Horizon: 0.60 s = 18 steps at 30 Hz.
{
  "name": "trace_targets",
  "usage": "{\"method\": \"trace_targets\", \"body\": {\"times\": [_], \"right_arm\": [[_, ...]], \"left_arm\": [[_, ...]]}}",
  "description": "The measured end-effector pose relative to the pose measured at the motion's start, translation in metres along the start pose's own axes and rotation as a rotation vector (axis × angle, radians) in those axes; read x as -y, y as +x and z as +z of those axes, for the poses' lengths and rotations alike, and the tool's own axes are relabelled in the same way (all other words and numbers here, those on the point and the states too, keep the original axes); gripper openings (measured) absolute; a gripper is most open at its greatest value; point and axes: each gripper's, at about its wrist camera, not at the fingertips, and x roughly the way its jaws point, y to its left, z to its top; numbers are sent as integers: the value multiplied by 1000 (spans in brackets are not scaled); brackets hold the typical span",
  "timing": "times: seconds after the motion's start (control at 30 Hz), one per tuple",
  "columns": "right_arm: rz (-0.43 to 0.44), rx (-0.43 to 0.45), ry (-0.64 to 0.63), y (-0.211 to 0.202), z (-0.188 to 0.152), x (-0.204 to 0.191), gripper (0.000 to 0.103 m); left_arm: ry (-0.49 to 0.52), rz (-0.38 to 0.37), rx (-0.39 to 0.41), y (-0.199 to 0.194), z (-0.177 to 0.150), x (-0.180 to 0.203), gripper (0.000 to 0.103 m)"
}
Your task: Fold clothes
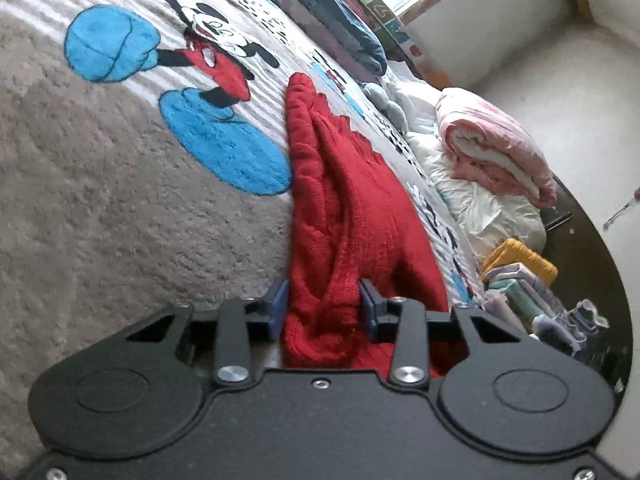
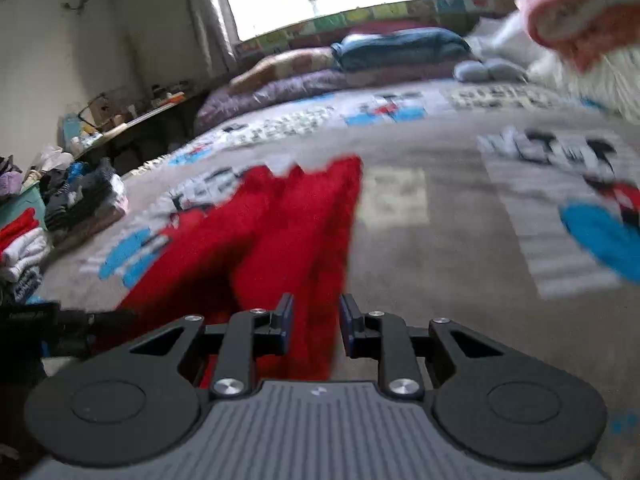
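A red knit garment (image 1: pixel 344 208) lies bunched in long folds on the grey cartoon-print bedspread (image 1: pixel 120 200). My left gripper (image 1: pixel 325 304) is shut on its near end, with thick red knit between the blue pads. In the right wrist view the same red garment (image 2: pixel 280 232) stretches away over the bedspread (image 2: pixel 440 240). My right gripper (image 2: pixel 316 322) is shut on its near edge, with red fabric filling the gap between the pads. That view is blurred by motion.
A rolled pink blanket (image 1: pixel 492 148), white bedding (image 1: pixel 488 208) and a stack of folded clothes (image 1: pixel 520 276) sit at the bed's right edge. Blue and purple bedding (image 2: pixel 400 48) lies by the window. Clothes piles (image 2: pixel 72 200) sit at left.
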Motion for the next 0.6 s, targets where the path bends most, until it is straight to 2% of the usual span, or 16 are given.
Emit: {"method": "trace_targets", "body": {"times": [0.07, 0.17, 0.23, 0.37, 0.43, 0.53, 0.6], "right_arm": [[7, 14, 37, -4, -12, 6, 27], [22, 54, 43, -19, -24, 9, 28], [12, 62, -21, -28, -30, 8, 28], [-6, 79, -148, -46, -42, 6, 28], [-23, 81, -241, -52, -50, 2, 28], [-45, 65, -405, -56, -65, -9, 29], [-66, 54, -517, -56, -75, -19, 30]], "left_arm": [[14, -29, -5, -5, -2, 3, 41], [86, -25, -2, -16, -6, 16, 44], [167, -10, 1, -23, -10, 27, 44], [386, 31, -9, -40, -20, 48, 45], [479, 48, -9, -48, -25, 56, 49], [678, 107, -5, -60, -41, 67, 50], [856, 185, -14, -55, -56, 74, 50]]}}
